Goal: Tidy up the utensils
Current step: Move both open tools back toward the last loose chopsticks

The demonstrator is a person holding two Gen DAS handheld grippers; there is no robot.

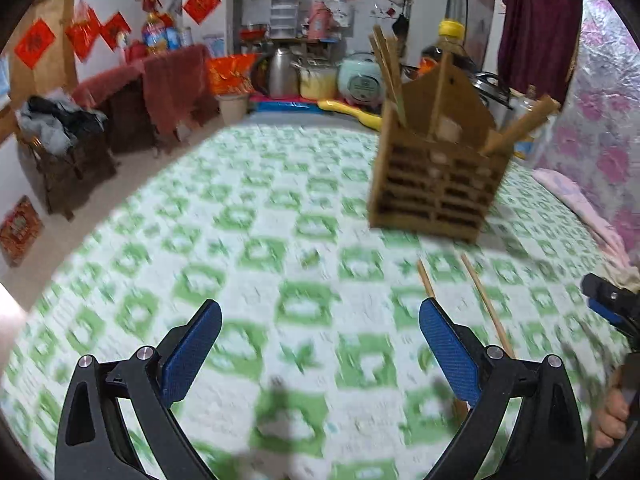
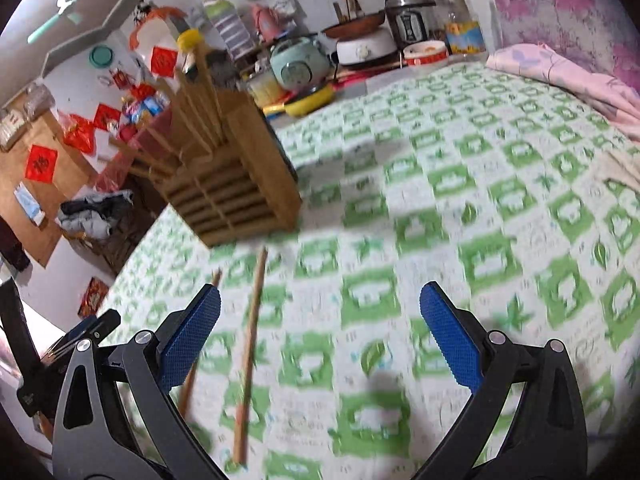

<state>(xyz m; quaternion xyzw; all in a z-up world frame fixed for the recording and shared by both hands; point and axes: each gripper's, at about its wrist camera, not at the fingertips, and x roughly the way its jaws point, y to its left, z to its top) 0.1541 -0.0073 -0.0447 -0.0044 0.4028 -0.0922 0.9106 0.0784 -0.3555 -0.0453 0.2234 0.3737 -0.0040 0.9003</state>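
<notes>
A slatted wooden utensil holder (image 1: 430, 184) (image 2: 236, 196) stands on the green-and-white checked cover, with several chopsticks (image 1: 386, 76) (image 2: 204, 92) poking out of it. Two loose chopsticks (image 1: 486, 304) (image 2: 250, 356) lie on the cover in front of the holder. My left gripper (image 1: 320, 344) is open above the cover, left of the loose chopsticks, with nothing between its fingers. My right gripper (image 2: 320, 336) is also open, just right of the longer chopstick, and it too holds nothing. The other gripper shows at each view's edge.
A pink folded cloth (image 2: 568, 76) lies along the cover's far right side. Rice cookers, pots and bottles (image 2: 400, 28) crowd the far edge behind the holder. A person's hand (image 1: 610, 420) shows at the right. A draped cabinet (image 1: 160, 92) stands to the left.
</notes>
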